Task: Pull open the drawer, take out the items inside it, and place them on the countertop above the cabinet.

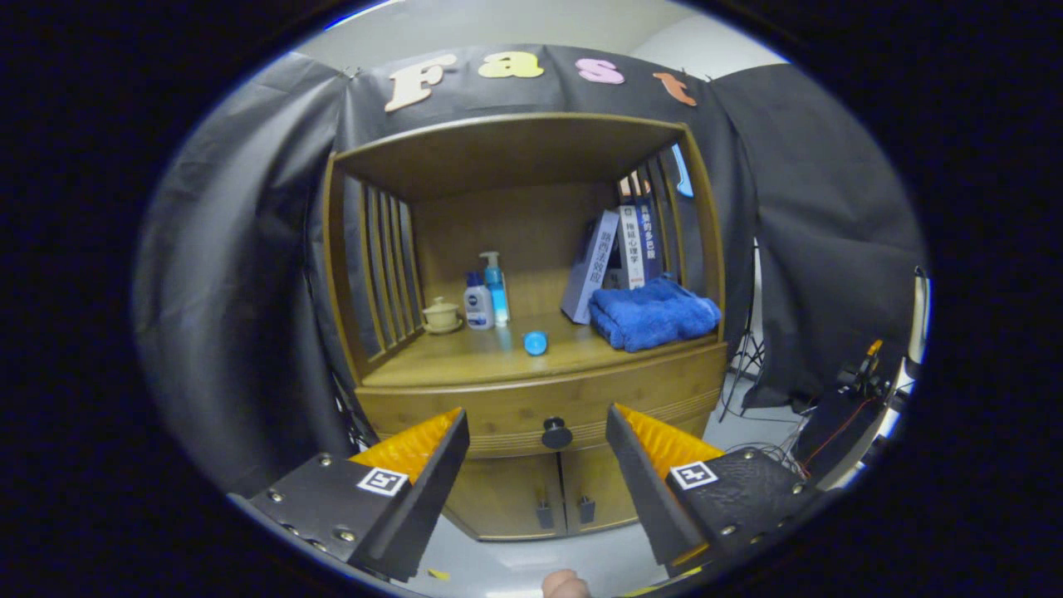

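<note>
The gripper (537, 432) hangs wide open, holding nothing, before a bamboo cabinet (531, 390). Its one drawer (498, 411) is closed, the round knob (556, 433) between the fingers and beyond them. On the countertop (465, 357): two bottles (488, 299), one cup (441, 316), one blue cap (536, 342), three books (619, 253), one folded blue towel (653, 312) at the right edge.

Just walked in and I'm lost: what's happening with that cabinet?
A person is aiming a handheld gripper at a wooden cabinet. Its fingers are spread open and hold nothing; the drawer's dark knob sits between them, a little beyond the tips. The drawer is shut, so nothing has come out yet. The countertop above already holds a blue towel, books, two bottles, a cup and a small blue item.
</note>
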